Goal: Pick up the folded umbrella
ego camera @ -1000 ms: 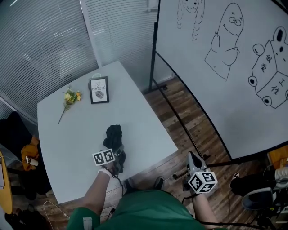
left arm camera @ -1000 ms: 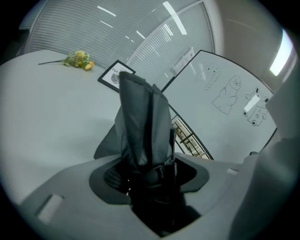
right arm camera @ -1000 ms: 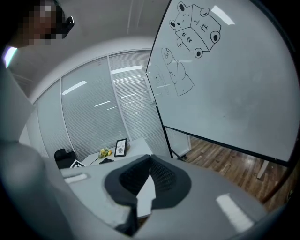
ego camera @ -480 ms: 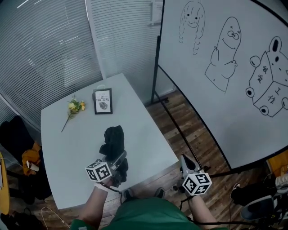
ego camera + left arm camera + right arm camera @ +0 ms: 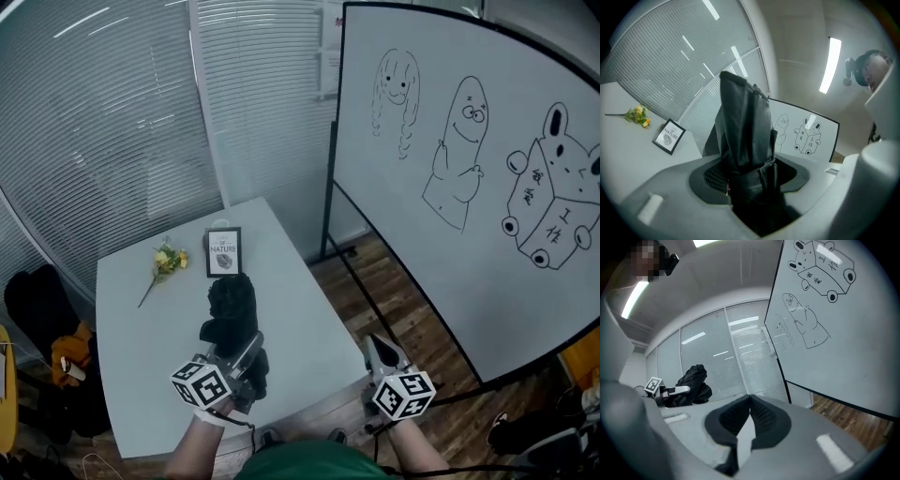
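Note:
The folded black umbrella (image 5: 232, 314) hangs above the white table (image 5: 309, 319), held by its lower end in my left gripper (image 5: 242, 349). In the left gripper view the umbrella (image 5: 743, 131) stands upright between the jaws of that gripper (image 5: 750, 174), whose pads press on it from both sides. My right gripper (image 5: 377, 347) is off the table's near right corner, shut with its tips touching and nothing between them (image 5: 749, 399). From the right gripper view the umbrella (image 5: 693, 383) shows at the left, in the other gripper.
A framed picture (image 5: 223, 251) and a yellow flower sprig (image 5: 166, 262) lie at the table's far end. A large whiteboard (image 5: 469, 187) with drawings stands to the right over wooden floor. Blinds cover the glass wall behind. A dark chair (image 5: 37, 300) stands at the left.
My left gripper has risen with the umbrella, lifting it off the table. The right gripper has come up a little. The head view has tilted upward.

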Available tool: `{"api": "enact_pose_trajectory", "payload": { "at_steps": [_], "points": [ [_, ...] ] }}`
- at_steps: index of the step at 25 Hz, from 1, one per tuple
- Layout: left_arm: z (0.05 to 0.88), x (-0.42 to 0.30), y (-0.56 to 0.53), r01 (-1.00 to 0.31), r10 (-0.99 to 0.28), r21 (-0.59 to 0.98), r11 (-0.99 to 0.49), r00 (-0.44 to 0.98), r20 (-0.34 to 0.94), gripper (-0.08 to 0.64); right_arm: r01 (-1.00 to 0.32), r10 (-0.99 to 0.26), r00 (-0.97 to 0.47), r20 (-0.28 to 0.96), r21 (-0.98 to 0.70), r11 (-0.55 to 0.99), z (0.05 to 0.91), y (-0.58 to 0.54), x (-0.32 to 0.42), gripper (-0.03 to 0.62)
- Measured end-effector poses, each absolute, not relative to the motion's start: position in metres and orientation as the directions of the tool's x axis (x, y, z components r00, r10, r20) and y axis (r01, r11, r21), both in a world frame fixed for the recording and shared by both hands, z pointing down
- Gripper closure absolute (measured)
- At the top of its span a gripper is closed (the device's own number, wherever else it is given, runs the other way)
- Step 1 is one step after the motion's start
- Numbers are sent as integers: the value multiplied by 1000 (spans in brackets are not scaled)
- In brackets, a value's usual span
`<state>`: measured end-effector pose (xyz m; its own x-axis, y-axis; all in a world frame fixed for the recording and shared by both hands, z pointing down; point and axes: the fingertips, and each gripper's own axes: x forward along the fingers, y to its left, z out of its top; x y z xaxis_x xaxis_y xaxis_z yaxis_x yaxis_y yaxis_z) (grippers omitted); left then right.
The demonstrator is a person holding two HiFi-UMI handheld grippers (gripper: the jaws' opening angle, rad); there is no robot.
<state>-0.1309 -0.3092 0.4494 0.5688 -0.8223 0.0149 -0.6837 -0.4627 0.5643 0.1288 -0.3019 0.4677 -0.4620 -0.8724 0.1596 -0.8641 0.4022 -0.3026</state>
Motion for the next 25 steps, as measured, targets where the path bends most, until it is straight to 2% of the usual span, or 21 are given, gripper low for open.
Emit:
{"api": "enact_pose_trajectory", "payload": {
  "at_steps": [15,25],
  "points": [
    [338,-131,-314,-723,-824,422,-547,555,-118,295,-809,-830,-557,3,-227,542,364,-331,107,589],
    [319,-135,-296,-760,-840,369,-534,527,-129,296,-773,-797,-603,-47,-213,597,340,-323,83,589]
  ]
}}
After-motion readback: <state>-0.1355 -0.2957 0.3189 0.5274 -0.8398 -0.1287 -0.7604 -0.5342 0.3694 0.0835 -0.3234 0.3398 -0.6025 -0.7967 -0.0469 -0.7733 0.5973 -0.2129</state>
